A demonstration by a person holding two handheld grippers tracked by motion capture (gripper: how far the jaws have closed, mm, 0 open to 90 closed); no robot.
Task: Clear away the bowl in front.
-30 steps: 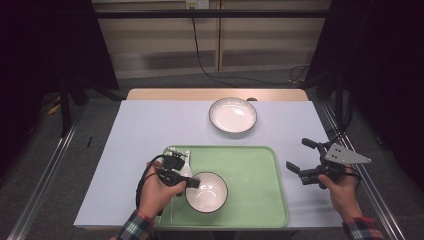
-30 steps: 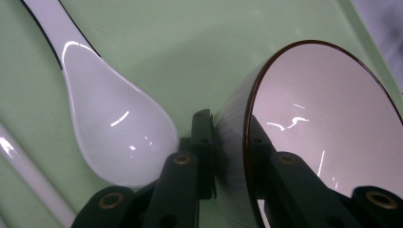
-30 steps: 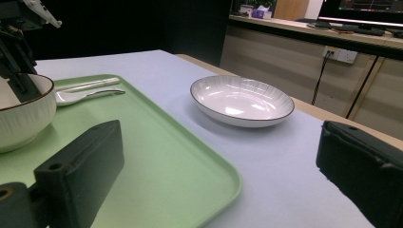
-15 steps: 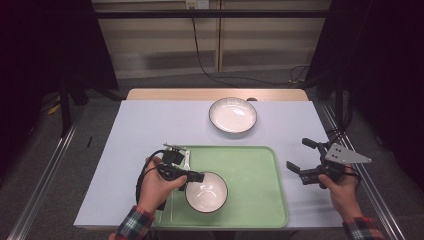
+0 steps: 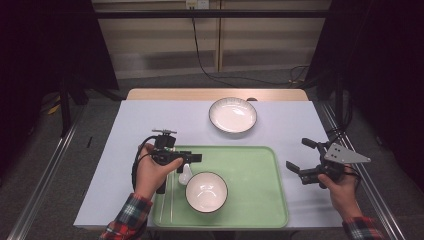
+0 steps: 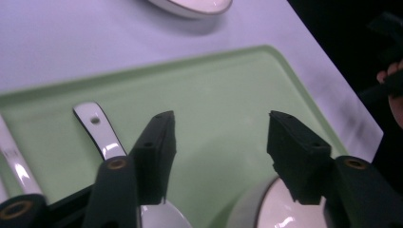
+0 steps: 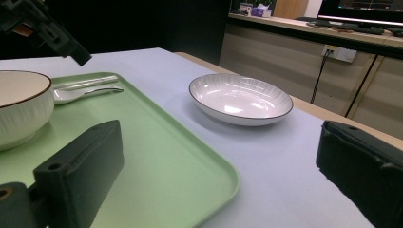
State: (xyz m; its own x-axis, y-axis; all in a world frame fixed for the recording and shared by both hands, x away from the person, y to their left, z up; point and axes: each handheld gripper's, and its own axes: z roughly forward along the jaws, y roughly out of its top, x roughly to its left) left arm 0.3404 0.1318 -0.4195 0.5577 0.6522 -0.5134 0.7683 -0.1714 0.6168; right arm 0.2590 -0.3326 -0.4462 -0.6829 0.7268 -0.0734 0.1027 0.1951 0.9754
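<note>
Over the green tray's (image 5: pixel 250 165) near-left corner, the left gripper (image 5: pixel 192 158) is held with jaws just opened, nothing between them; the white spoon (image 5: pixel 185 175) lies below, beside the bowl (image 5: pixel 206 192). At far right, the right gripper (image 5: pixel 298 161) is spread, empty.

You have no readable text here, faint marks on the chopstick (image 6: pixel 14 159) at lower left of the left gripper view too blurred to read, monitor (image 7: pixel 363 9) at upper right of the right gripper view illegible.
</note>
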